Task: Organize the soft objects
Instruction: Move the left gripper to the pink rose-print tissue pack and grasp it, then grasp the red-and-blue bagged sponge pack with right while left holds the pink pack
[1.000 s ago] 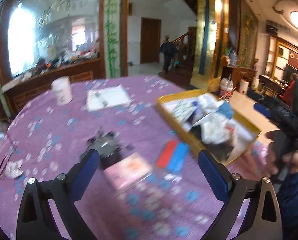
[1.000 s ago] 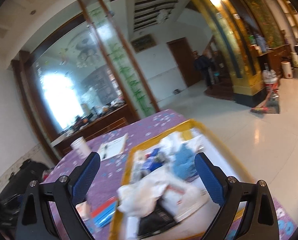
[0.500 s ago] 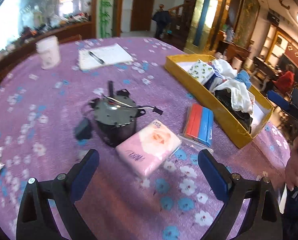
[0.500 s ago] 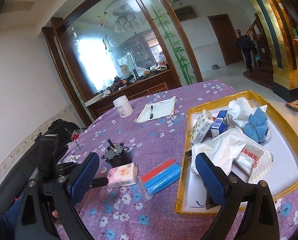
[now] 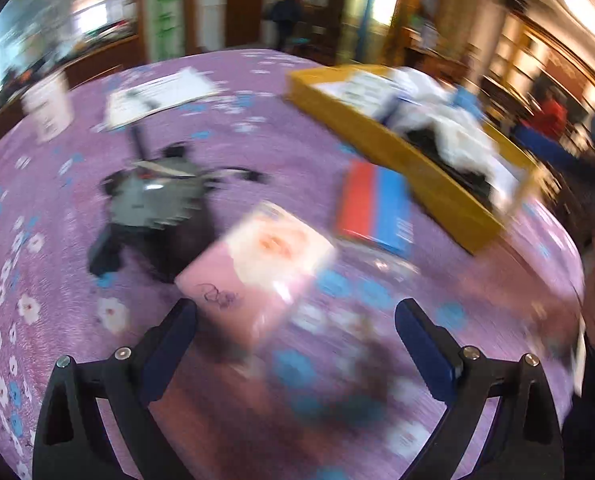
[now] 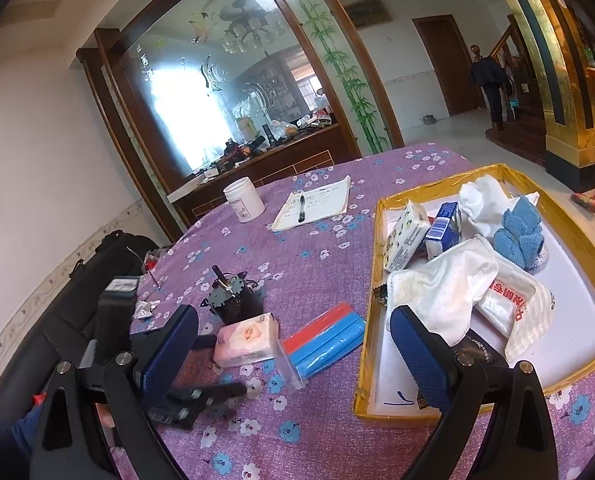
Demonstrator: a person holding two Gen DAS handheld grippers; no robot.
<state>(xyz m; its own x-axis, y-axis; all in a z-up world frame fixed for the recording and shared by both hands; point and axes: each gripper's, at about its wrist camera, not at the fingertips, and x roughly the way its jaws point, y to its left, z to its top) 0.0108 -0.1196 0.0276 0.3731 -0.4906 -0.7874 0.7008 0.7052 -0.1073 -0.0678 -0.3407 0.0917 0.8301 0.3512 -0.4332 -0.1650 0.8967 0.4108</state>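
Pink tissue pack (image 5: 257, 276) looks light, soft and slippery in its wrapper; left gripper (image 5: 295, 344), jaws wide, should squeeze its long sides; right gripper (image 6: 293, 354) gapes empty.

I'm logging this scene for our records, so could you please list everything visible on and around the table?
Tablecloth: one, purple floral, covering table.
Tray: one, yellow-rimmed, table's right side.
White cloths: two, in tray.
Blue cloth: one, in tray.
Tissue packs: at least three, in tray.
Pink tissue pack: one, on table.
Red-blue packet: one, beside tray.
Motor: one, black, behind pink pack.
Jar: one, white, far side.
Notepad: one, with black pen.
Left tool: open, near pink pack.
Right tool: open, empty.
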